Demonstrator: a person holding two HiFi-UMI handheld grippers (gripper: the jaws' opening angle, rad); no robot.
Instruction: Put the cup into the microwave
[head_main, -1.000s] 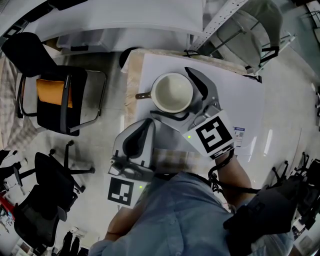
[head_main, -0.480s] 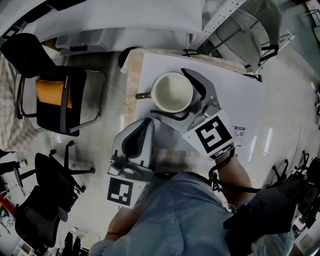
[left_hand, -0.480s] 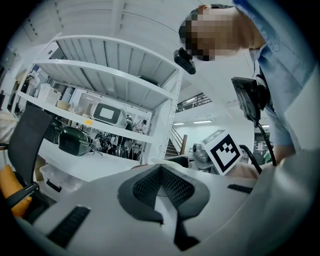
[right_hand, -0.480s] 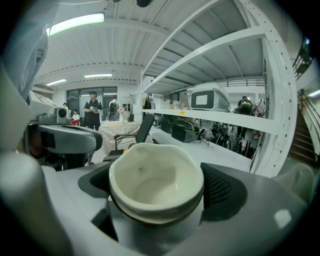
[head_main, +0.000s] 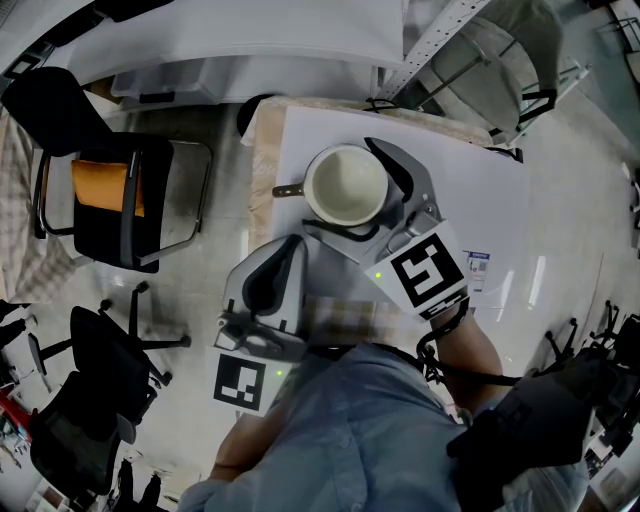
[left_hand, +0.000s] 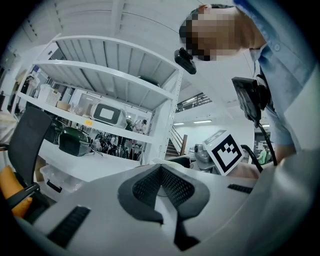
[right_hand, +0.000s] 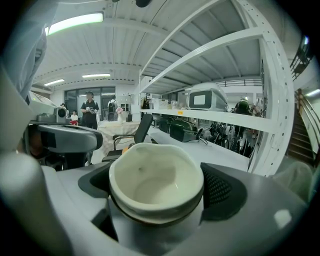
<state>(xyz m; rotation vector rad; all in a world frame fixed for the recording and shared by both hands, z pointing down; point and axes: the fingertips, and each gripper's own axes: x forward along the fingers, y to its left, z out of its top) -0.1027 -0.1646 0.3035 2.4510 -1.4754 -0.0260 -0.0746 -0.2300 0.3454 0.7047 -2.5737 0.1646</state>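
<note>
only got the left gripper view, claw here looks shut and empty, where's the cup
observer: The round cream ceramic cup sits between the right claw's jaws, which have just been closing; both pads look pressed against its sides.
operator: what's under it
observer: In the head view, a white table top.
operator: anything inside the cup
observer: The right gripper view looks straight in: it is empty.
</note>
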